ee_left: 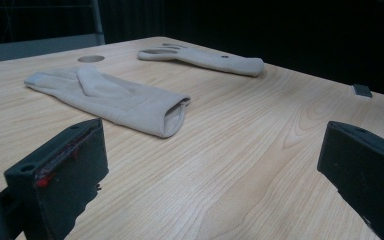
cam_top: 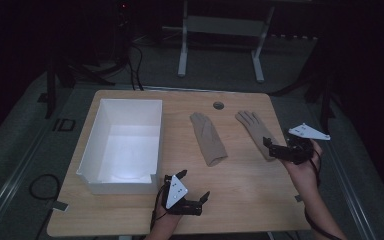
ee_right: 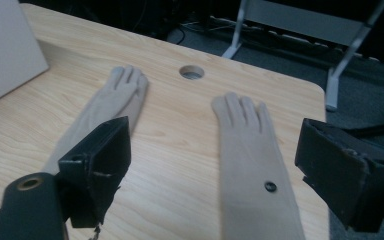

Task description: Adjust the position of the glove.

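We take the right-hand glove [ee_right: 252, 165] as the thing in hand: it lies flat near the table's right edge, fingers pointing away from us, cuff toward the right gripper [cam_top: 284, 148]. That gripper hovers just at the cuff with its jaws spread wide and nothing between them. To do this step well, we judge we should come down low over the cuff, 1 jaw on each side of the fabric, and pinch only the top of the cuff near the small dark stud [ee_right: 270, 186], so the cloth lifts cleanly instead of bunching against the wood.

The second glove [cam_top: 207, 138] lies well apart to the left, in the middle of the table, cuff mouth open toward the left gripper [cam_top: 194, 188], which also stands wide open and empty near the front edge. The white box [cam_top: 96, 130] sits at the left, empty so far as we see, probably where the gloves go. A round hole in the table [cam_top: 218, 105] lies between the 2 gloves' fingertips. Nothing blocks the reach; the table edge beside the right-hand glove is the 1 thing to mind.
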`<state>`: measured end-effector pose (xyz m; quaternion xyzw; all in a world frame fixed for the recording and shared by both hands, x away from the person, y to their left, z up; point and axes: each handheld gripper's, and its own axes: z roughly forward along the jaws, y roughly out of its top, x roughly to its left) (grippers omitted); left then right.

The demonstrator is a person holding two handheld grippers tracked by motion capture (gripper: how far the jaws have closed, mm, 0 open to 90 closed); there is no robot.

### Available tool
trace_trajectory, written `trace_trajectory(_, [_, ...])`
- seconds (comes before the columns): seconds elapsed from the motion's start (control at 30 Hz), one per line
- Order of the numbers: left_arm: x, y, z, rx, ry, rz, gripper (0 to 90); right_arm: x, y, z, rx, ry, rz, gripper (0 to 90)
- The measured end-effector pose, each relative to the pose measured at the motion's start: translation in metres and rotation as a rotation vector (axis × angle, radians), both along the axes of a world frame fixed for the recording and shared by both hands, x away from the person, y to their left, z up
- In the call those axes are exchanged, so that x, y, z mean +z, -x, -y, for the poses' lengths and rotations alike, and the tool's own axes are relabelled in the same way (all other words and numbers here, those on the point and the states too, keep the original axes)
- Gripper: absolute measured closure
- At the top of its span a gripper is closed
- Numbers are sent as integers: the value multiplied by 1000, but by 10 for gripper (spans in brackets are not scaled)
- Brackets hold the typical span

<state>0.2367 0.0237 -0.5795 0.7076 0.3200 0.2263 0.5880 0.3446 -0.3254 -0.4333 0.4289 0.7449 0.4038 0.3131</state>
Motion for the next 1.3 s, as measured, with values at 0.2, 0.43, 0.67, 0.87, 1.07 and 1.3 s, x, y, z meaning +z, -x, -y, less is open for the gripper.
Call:
trace_trajectory(0.2, [0, 0, 0, -1, 1, -1, 1, 6, -10, -21, 37, 0, 3, 171])
trace_trajectory(0.43, [0, 0, 0, -4, -4, 5, 1, 6, -19, -42, 87, -9, 3, 171])
trace_trajectory(0.67, [0, 1, 1, -9, -8, 9, 1, -7, -30, -72, 176, -11, -3, 209])
trace_trajectory(0.87, [0, 1, 1, -12, -5, 7, 1, -21, -43, -100, 225, 7, -47, 219])
trace_trajectory(1.07, [0, 1, 1, -16, -5, 5, 1, -40, -61, -123, 274, 12, -101, 231])
trace_trajectory(1.3, [0, 0, 0, -18, -1, 3, 1, -56, -81, -142, 273, -28, -181, 273])
